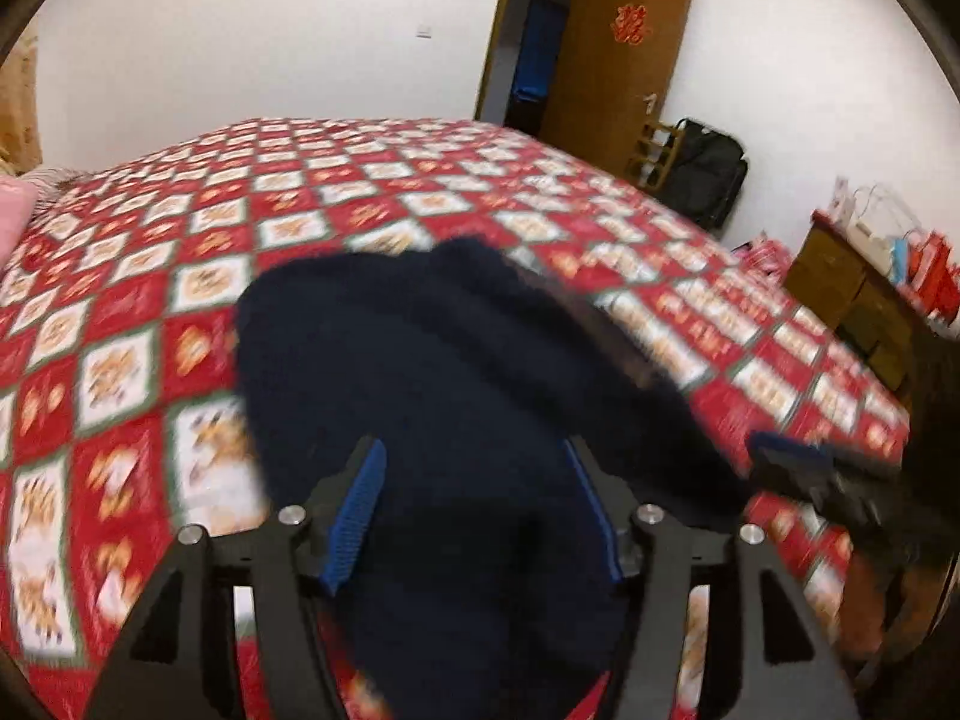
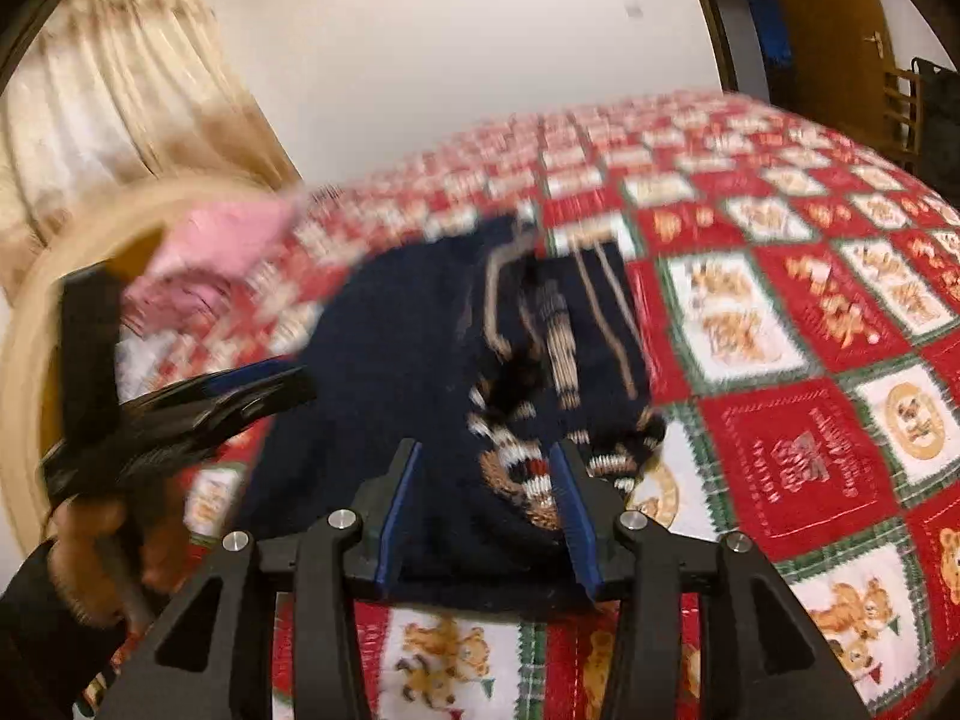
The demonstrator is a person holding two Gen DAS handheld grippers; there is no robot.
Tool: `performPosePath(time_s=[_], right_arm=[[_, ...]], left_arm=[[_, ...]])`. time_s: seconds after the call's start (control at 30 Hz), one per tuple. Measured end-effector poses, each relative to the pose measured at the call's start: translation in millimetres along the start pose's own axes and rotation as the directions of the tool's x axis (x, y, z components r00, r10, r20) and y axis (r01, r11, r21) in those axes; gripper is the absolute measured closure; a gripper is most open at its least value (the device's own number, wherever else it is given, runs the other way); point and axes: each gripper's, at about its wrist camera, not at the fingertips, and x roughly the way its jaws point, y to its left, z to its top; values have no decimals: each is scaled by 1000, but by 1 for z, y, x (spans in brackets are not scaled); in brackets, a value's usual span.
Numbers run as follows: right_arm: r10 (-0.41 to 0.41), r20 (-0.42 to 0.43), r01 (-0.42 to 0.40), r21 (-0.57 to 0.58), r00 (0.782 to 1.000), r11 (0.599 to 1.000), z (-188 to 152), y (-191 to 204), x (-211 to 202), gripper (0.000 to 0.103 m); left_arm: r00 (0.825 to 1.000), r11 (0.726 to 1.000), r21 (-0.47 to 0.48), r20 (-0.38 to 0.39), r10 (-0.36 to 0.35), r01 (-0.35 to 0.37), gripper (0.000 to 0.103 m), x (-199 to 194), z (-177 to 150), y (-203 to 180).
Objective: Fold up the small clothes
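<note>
A small dark navy knitted sweater (image 1: 456, 384) with a tan, white and red pattern (image 2: 540, 396) lies bunched on the red-and-white checked bedspread (image 1: 180, 276). My left gripper (image 1: 474, 450) is open, its blue-padded fingers (image 1: 354, 510) spread wide around the near part of the sweater. My right gripper (image 2: 486, 456) is also open, its fingers (image 2: 396, 516) astride the sweater's near edge. Each gripper shows in the other's view: the right one (image 1: 798, 462) at the right, the left one (image 2: 240, 396) at the left. Both views are motion-blurred.
A pink pillow or cloth (image 2: 222, 252) lies at the head of the bed by a curtain (image 2: 120, 96). A wooden door (image 1: 618, 48), a black bag (image 1: 702, 174) and a wooden cabinet (image 1: 852, 294) with items on top stand beyond the bed.
</note>
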Motion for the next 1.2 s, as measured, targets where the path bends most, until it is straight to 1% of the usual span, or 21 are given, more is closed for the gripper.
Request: performPosePath(time_s=[0.03, 0.07, 0.1, 0.17, 0.27, 0.33, 0.37, 0.43, 0.47, 0.53, 0.57, 0.6, 0.73, 0.83, 0.93, 0.97, 1.0, 1.03, 1.07, 1.1, 1.2], right_arm=[[-18, -28, 18, 7, 999, 1000, -2, -1, 7, 75], [-55, -55, 56, 2, 997, 998, -5, -3, 15, 91], [-79, -70, 79, -7, 994, 997, -9, -5, 16, 93], [-74, -69, 73, -15, 995, 997, -15, -6, 6, 94], [-118, -91, 118, -12, 989, 993, -26, -10, -8, 95], [-133, -112, 135, 11, 985, 991, -30, -19, -4, 95], [-134, -117, 135, 0, 984, 991, -28, -19, 0, 95], [-122, -123, 118, -38, 985, 992, -22, -12, -1, 94], [-122, -111, 117, -51, 986, 992, -15, -9, -4, 91], [-123, -87, 119, -49, 989, 992, -4, -10, -11, 74], [-127, -59, 125, -42, 990, 991, 5, -12, -16, 58], [-122, -31, 121, -32, 992, 992, 14, -14, -20, 54], [-76, 17, 76, 10, 997, 997, 61, -16, -12, 54], [-53, -48, 54, 21, 997, 998, 99, -11, 31, 54], [-44, -132, 51, 49, 990, 997, 114, -12, 74, 54], [-30, -172, 42, 66, 985, 997, 116, -14, 91, 59], [-27, -203, 42, 72, 979, 997, 116, -15, 105, 83], [-43, -221, 59, 66, 974, 996, 115, -14, 113, 94], [-78, -215, 92, 52, 974, 994, 114, -13, 117, 94], [-89, -197, 100, 47, 976, 994, 113, -11, 115, 95], [-151, -120, 157, 38, 981, 987, 106, -10, 94, 95]], left_arm=[[1000, 1000, 1, -6, 13, -13, 40, 0, -8, 1], [1000, 1000, 1, -8, 14, -14, 40, 0, -16, 4], [1000, 1000, 0, -12, 18, -18, 39, 1, -21, 5], [999, 999, 4, -18, 35, -35, 39, 3, -31, 6], [999, 998, 34, -17, 51, -51, 39, 4, -41, 4], [998, 997, 61, -11, 54, -54, 31, 5, -45, 0], [998, 996, 66, -9, 61, -60, 31, 6, -46, 0], [998, 996, 73, -10, 59, -59, 30, 6, -48, 0], [998, 996, 74, -13, 59, -58, 29, 7, -50, 1], [999, 997, 64, -10, 42, -42, 28, 7, -53, 3], [999, 998, 58, -9, 38, -38, 27, 7, -55, 4], [999, 998, 53, -9, 33, -32, 25, 7, -57, 5], [1000, 999, 49, -7, -3, 4, 18, 7, -59, 5], [1000, 999, 43, 4, -16, 16, 17, 5, -59, 5], [1000, 999, 36, 10, -30, 29, 12, 4, -59, 7], [1000, 999, 34, 10, -30, 29, 11, 4, -60, 7], [1000, 999, 33, 7, -28, 28, 11, 5, -60, 7], [999, 999, 33, 5, -33, 32, 11, 5, -60, 7], [999, 999, 33, 5, -40, 40, 10, 5, -60, 7], [999, 999, 32, 7, -44, 44, 10, 3, -61, 7], [998, 999, 28, 31, -48, 47, 2, -2, -61, 7]])
